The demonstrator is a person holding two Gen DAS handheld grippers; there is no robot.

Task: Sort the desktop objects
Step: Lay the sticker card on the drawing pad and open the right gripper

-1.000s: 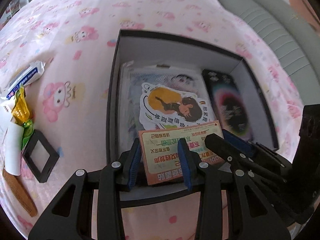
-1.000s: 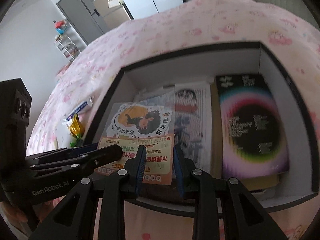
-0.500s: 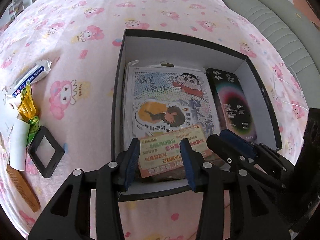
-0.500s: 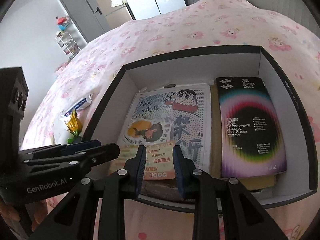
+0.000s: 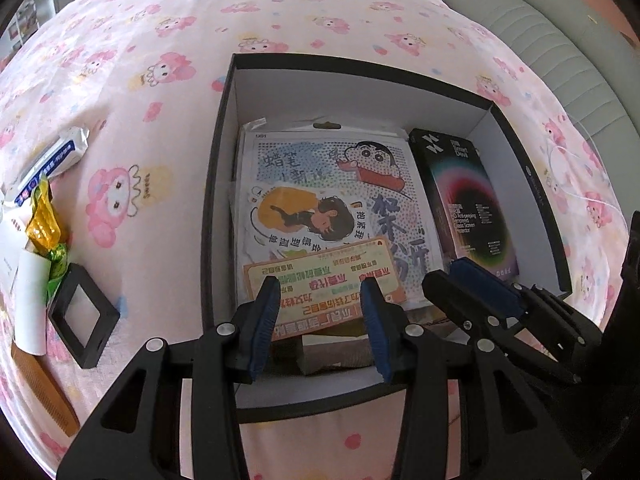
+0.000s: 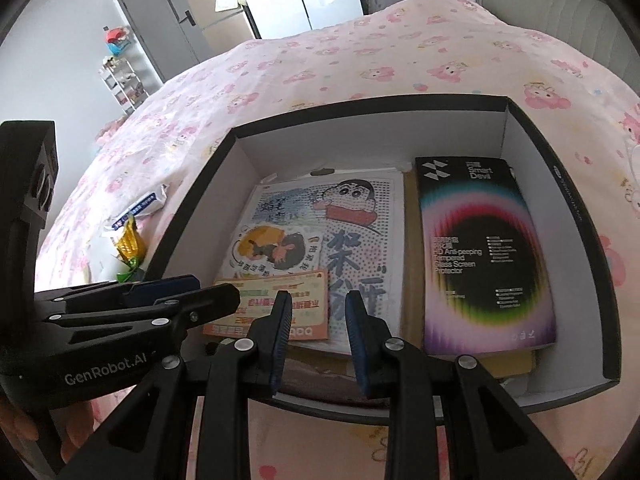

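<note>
A black box with white inner walls (image 5: 224, 152) (image 6: 560, 168) sits on the pink cartoon-print cloth. Inside lie a cartoon-print sheet (image 5: 320, 160) (image 6: 360, 216), a sticker of a girl (image 5: 304, 216) (image 6: 272, 248), an orange card (image 5: 324, 280) (image 6: 272, 304) and a black screen-protector pack (image 5: 464, 200) (image 6: 480, 256). My left gripper (image 5: 320, 288) is open just above the card's near edge. My right gripper (image 6: 316, 300) is open beside it over the box's near side. Neither holds anything.
Left of the box on the cloth lie a white tissue pack (image 5: 52, 160) (image 6: 140, 208), gold and green wrappers (image 5: 44, 232) (image 6: 128, 248), a small black square frame (image 5: 82, 320), white paper (image 5: 30, 300) and a wooden comb (image 5: 44, 392). A grey sofa (image 5: 540, 32) lies beyond.
The orange card and girl sticker have come down to lie flat in the box. Both grippers have drawn back and up from them.
</note>
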